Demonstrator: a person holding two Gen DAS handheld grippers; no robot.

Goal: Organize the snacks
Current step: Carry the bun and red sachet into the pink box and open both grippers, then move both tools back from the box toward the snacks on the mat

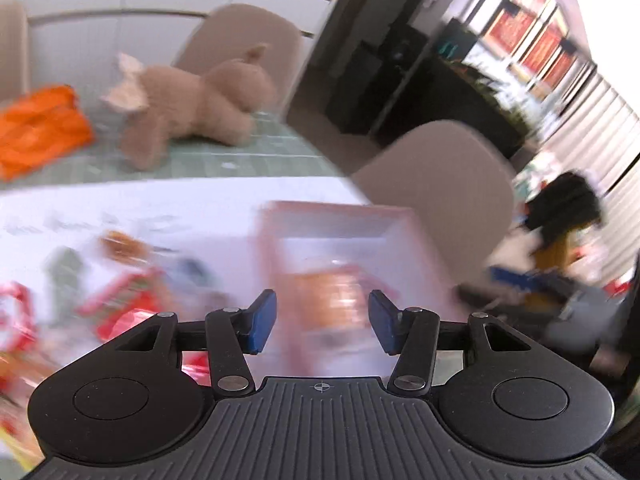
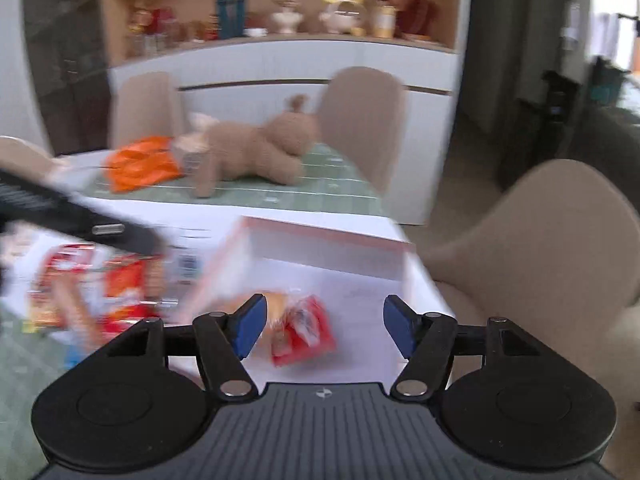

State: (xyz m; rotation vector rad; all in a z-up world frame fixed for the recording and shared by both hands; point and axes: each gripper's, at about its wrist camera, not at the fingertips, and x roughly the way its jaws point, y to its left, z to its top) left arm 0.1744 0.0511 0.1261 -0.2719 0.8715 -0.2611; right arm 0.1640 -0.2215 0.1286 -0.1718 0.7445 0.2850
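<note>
A clear bin with a pink rim (image 2: 320,236) stands on the white table and holds a red and orange snack packet (image 2: 300,328). My right gripper (image 2: 325,328) hangs above the bin, open; the packet lies below it, nearer the left pad, not pressed. My left gripper (image 1: 322,322) is also open above the bin (image 1: 340,210), with a blurred orange packet (image 1: 336,300) seen beyond its empty pads. Several red snack packets (image 2: 100,288) lie loose on the table left of the bin, also in the left wrist view (image 1: 120,304). The left gripper's black body (image 2: 80,216) shows blurred over them.
A brown plush toy (image 2: 256,152) and an orange bag (image 2: 140,164) lie on a green mat at the table's far side. Beige chairs (image 2: 552,232) stand at the right and behind the table. A cabinet with ornaments (image 2: 340,16) lines the back wall.
</note>
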